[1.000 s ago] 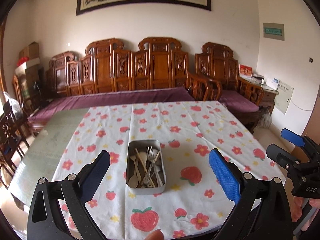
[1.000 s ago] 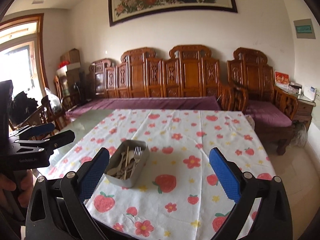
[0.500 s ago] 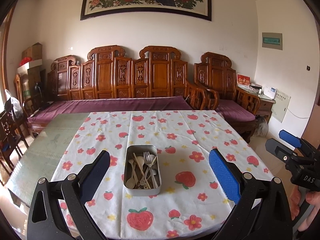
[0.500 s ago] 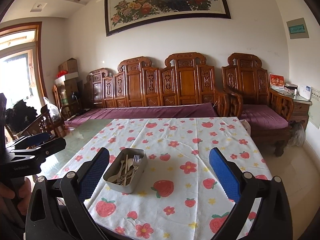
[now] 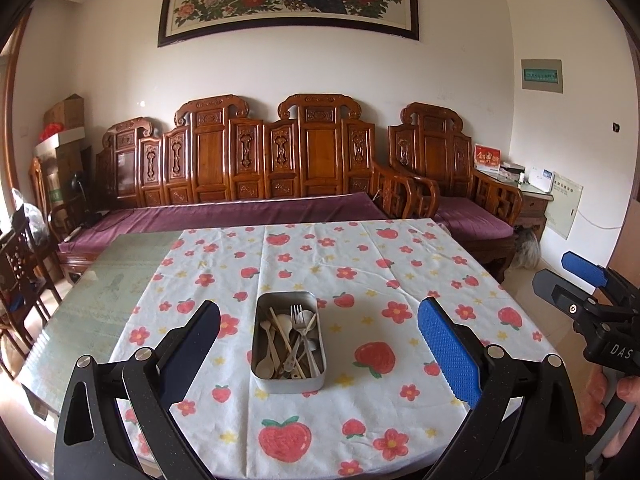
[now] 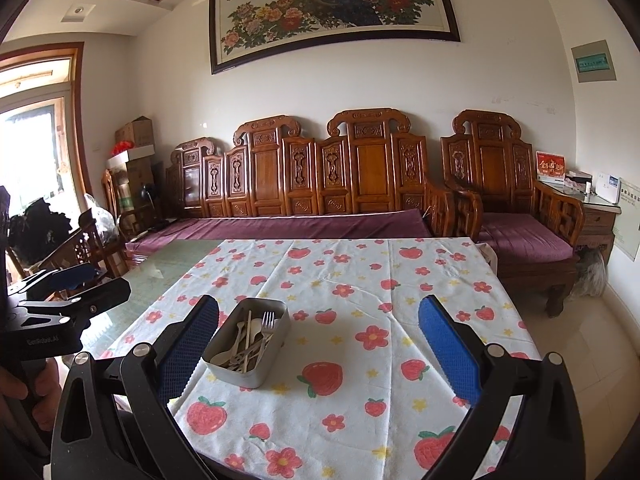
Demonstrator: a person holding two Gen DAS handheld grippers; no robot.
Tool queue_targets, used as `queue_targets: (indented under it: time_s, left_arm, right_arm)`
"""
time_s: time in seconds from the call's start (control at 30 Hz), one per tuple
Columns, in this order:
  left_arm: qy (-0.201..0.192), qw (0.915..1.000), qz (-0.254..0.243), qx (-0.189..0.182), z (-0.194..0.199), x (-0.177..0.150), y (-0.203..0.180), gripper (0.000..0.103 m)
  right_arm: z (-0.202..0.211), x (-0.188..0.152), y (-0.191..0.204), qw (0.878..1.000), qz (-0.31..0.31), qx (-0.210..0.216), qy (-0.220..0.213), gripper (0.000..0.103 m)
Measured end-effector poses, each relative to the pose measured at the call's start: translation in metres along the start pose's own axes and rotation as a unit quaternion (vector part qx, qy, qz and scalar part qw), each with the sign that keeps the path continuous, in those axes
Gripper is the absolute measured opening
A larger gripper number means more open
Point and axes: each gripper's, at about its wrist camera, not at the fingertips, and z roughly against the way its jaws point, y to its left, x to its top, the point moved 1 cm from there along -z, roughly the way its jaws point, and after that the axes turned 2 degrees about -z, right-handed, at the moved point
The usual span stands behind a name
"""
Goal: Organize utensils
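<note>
A rectangular metal tin (image 5: 260, 378) (image 6: 262, 372) stands on the flowered tablecloth (image 5: 360, 276) near the table's front edge. Several utensils lie jumbled in it: a metal fork (image 5: 298, 320) (image 6: 267, 322), pale spoons (image 5: 266, 366) and chopsticks. My left gripper (image 5: 320, 350) hangs open above the front edge, the tin seen between its fingers but well ahead of them. My right gripper (image 6: 318, 346) is open too, with the tin beside its left finger (image 6: 188, 344) and farther away. Each gripper shows at the edge of the other's view, the right gripper (image 5: 588, 296) and the left gripper (image 6: 68, 288).
The cloth covers the right part of a glass-topped table (image 5: 100, 292). A carved wooden bench (image 5: 256, 184) with a purple cushion stands behind it, an armchair (image 5: 460, 184) to the right. Dark chairs (image 5: 20, 272) crowd the left side. A hand (image 5: 628, 388) holds the right gripper.
Both cameras have tilted up and drawn back a little; more wall and painting show, and the tin sits farther from the fingers. Both grippers stayed open.
</note>
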Motion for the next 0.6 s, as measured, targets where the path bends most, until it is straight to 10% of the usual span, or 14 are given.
queue_targets:
  time_s: [0.6]
  left_arm:
    - [-0.005,1.0000,0.005,0.005,-0.0004,-0.0028,-0.0011,0.096]
  right_arm:
    - [0.0006,0.0011,-0.0029,1.000,0.001,-0.002,0.000,0.101]
